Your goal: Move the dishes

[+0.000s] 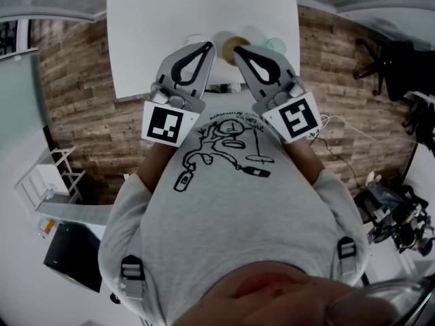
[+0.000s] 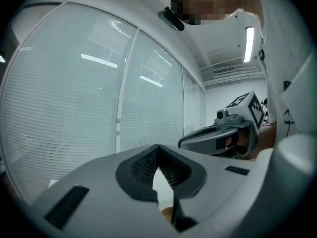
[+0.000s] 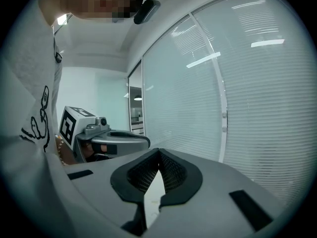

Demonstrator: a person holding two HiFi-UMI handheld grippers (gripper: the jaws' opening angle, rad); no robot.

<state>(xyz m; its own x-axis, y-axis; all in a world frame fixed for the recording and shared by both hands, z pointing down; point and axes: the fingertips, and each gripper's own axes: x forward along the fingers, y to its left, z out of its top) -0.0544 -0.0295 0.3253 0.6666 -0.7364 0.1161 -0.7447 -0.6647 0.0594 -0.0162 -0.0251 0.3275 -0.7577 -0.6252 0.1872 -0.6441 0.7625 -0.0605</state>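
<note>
In the head view both grippers are held up against the person's chest and point at a white table (image 1: 204,12). The left gripper (image 1: 206,46) is shut with nothing in it. The right gripper (image 1: 240,49) is shut and empty as well. Beyond their tips, dishes stand near the table's near edge, partly hidden: a tan round dish (image 1: 228,43), a mint cup (image 1: 276,45) and a white dish (image 1: 195,39). The left gripper view shows its own jaws closed tip to tip (image 2: 158,148) and the right gripper (image 2: 223,135) beside it. The right gripper view shows closed jaws (image 3: 158,151) and the left gripper (image 3: 106,138).
Both gripper views face a glass wall with blinds (image 2: 74,108) and ceiling lights, not the table. The floor (image 1: 81,100) is wood planks. A black office chair (image 1: 387,60) stands at the right and a white rack (image 1: 51,175) at the left.
</note>
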